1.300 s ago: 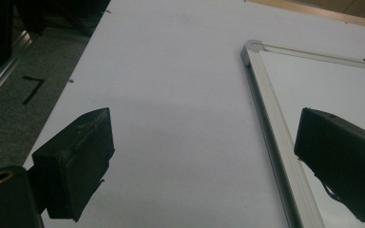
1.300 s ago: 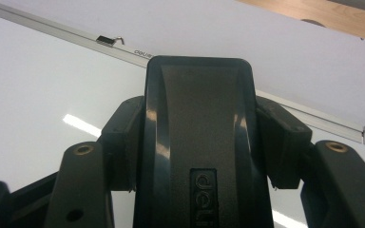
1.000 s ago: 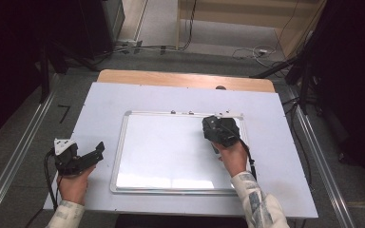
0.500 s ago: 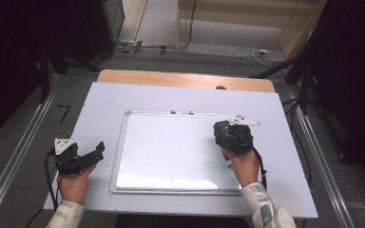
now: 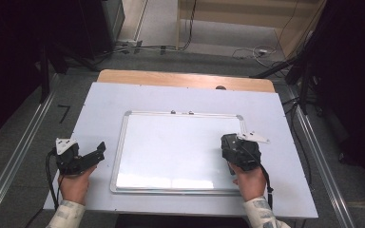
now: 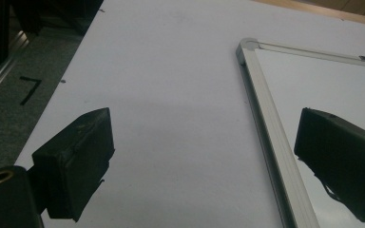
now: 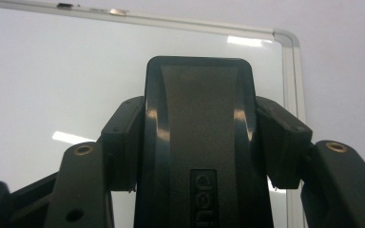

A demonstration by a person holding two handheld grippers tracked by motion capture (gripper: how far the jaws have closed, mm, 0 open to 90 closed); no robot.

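Note:
A white whiteboard (image 5: 171, 147) with a silver frame lies flat in the middle of the table. My right gripper (image 5: 229, 148) hovers over the board's right part, shut on a black eraser (image 5: 228, 142). In the right gripper view the eraser (image 7: 197, 118) stands between the two pads (image 7: 123, 142) of the right gripper (image 7: 199, 142), over the whiteboard (image 7: 52, 71). My left gripper (image 5: 97, 153) rests left of the board, open and empty. In the left gripper view its jaws (image 6: 209, 166) stand wide apart across the whiteboard's left frame edge (image 6: 266, 128).
The pale table top (image 5: 180, 95) has a wooden strip (image 5: 171, 78) along its far edge, with a small dark spot (image 5: 220, 87) there. Metal rails (image 5: 24, 156) run along both sides on the floor. Cables (image 5: 247, 50) lie beyond the table.
My right gripper has carried the eraser to the right and nearer to the person, across the board. The left gripper has stayed in place.

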